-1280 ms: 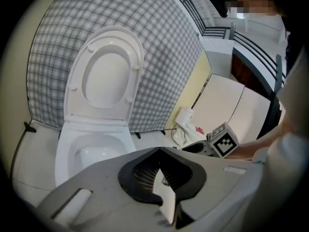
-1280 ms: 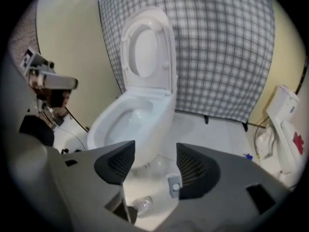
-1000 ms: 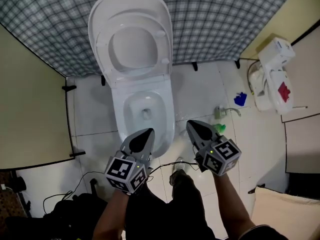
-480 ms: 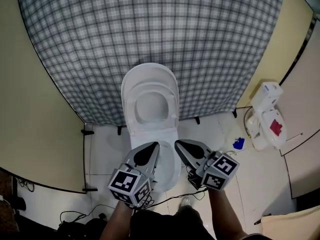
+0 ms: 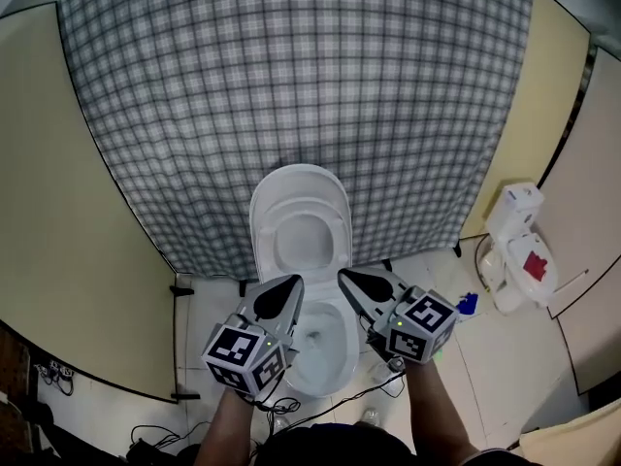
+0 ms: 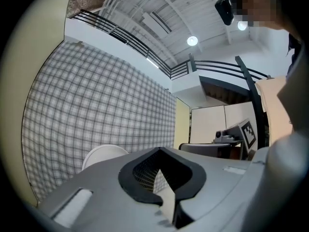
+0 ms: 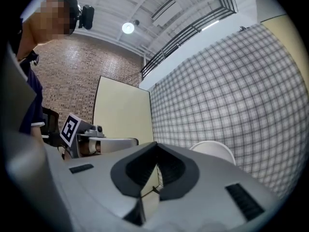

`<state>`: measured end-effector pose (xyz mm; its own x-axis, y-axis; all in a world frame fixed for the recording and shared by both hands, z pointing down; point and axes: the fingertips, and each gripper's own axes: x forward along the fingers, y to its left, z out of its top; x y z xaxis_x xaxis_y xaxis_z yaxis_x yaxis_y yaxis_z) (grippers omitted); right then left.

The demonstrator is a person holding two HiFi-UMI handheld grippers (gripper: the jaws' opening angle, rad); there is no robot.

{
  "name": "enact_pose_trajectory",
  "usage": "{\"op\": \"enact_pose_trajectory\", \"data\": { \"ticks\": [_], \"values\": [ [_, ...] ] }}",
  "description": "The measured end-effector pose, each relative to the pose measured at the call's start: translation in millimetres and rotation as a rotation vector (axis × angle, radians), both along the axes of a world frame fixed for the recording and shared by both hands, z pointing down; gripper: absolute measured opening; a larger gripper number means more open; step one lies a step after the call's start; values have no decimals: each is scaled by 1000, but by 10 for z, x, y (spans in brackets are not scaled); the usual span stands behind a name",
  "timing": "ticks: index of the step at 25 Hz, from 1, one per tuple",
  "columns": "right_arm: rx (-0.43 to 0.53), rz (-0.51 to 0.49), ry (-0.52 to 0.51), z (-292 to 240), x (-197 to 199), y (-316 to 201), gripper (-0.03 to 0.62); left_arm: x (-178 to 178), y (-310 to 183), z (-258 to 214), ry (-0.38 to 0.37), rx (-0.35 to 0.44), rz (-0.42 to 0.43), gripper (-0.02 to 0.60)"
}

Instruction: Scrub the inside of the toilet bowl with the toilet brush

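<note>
Above the white ceramic toilet bowl [image 5: 351, 349], in the head view, the grey left gripper [image 5: 291, 282] and the grey right gripper [image 5: 347, 278] hang side by side, pointing level, tips near each other. The white oval lid [image 5: 301, 197] stands raised against a grey-and-white checked cloth [image 5: 291, 76], so the bowl lies open. No toilet brush can be made out. A small blue thing [image 5: 468, 303] and a white plastic unit with a red patch [image 5: 519, 250] sit on the pale tiled floor [image 5: 475, 357], well apart from the bowl.

In the left gripper view, the jaws are pressed together with nothing between them.

In the right gripper view, the jaws likewise meet and are empty.

Scrubbing looks not yet begun: the brush has yet to be found, grasped and brought into the bowl.
</note>
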<state>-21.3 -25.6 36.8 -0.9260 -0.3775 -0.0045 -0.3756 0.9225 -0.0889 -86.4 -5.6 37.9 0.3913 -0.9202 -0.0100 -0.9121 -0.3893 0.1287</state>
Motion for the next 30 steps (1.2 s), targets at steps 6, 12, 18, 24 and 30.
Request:
{"op": "enact_pose_trajectory", "data": {
  "ticks": [6,12,18,24,30],
  "values": [
    [15,3,4,-53,-89,135,0,-49,129,-39,-22,2,9,10],
    [12,-8,21,-55,-122,71,2,-59,36,-15,-22,-13,2,9],
    [18,-10,36,-119,-13,-37,2,41,-65,-64,-25,-16,4,9],
    [33,-42,51,-295,105,316,2,169,306,-218,-26,-15,-22,9],
    [35,-20,49,-57,-140,37,2,-65,-29,10,-27,-7,12,10]
  ]
}}
